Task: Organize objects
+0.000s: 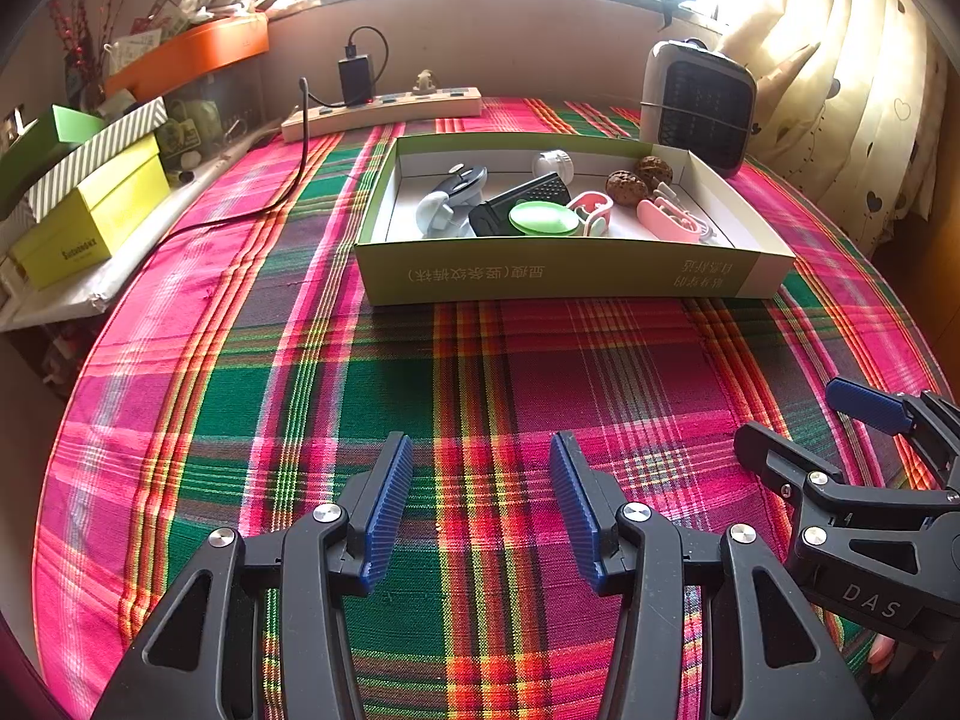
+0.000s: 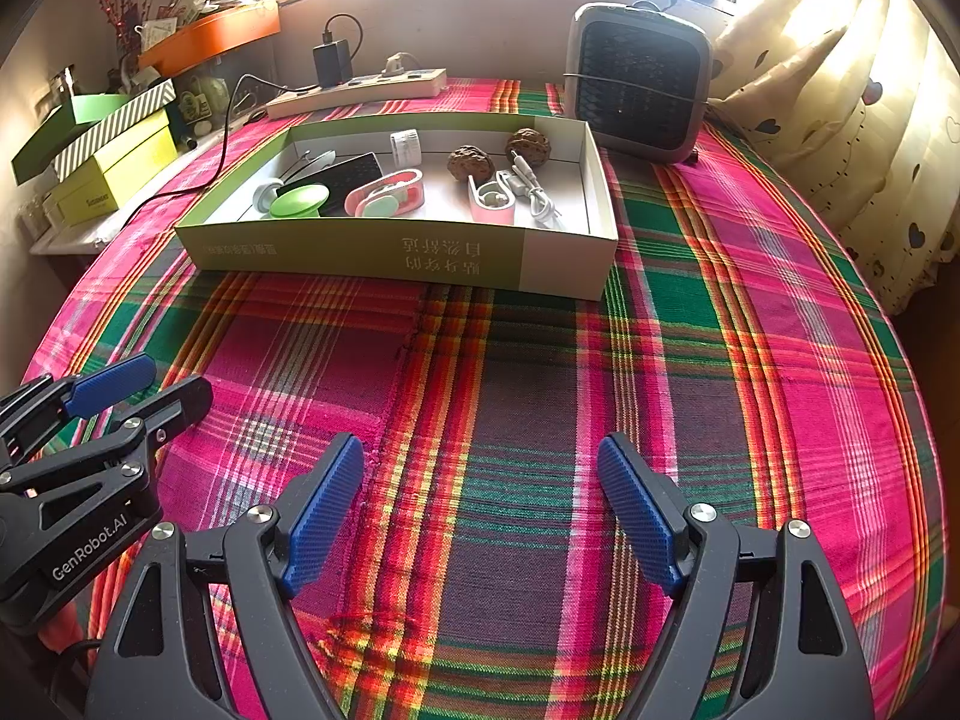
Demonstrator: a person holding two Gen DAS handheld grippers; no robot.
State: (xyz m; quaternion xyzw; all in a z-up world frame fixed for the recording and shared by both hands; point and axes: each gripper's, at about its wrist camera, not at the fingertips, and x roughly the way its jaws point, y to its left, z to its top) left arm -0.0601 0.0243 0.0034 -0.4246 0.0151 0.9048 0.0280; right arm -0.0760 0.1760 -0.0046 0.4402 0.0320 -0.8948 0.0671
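While both grippers are hovering empty over the near edge of the table (image 1: 198, 312), its plaid cloth is lying bare in front of them, so the sorting looks done or close to it. The green box (image 2: 384, 255) is sitting toward the table's far edge, long side facing the tools, likely so either one can reach in over the low wall. Beyond its right end the small heater (image 2: 639, 81) is standing near the far right corner, and the power strip (image 2: 360, 90) is running along the far edge.

Inside the box, things are lying loose and partly overlapping: a black case (image 1: 522, 204) with a green disc (image 1: 543, 217) leaning on it, a mouse (image 1: 462, 183) at the left end, pink clips (image 2: 384, 192), two walnuts (image 2: 471, 163), a white cable (image 2: 534, 192).

The left gripper (image 1: 482, 501) is holding its blue pads spread with nothing between them; the right gripper (image 2: 481, 507) is spread likewise, wider. The box is lying well ahead of both, apart from any finger.
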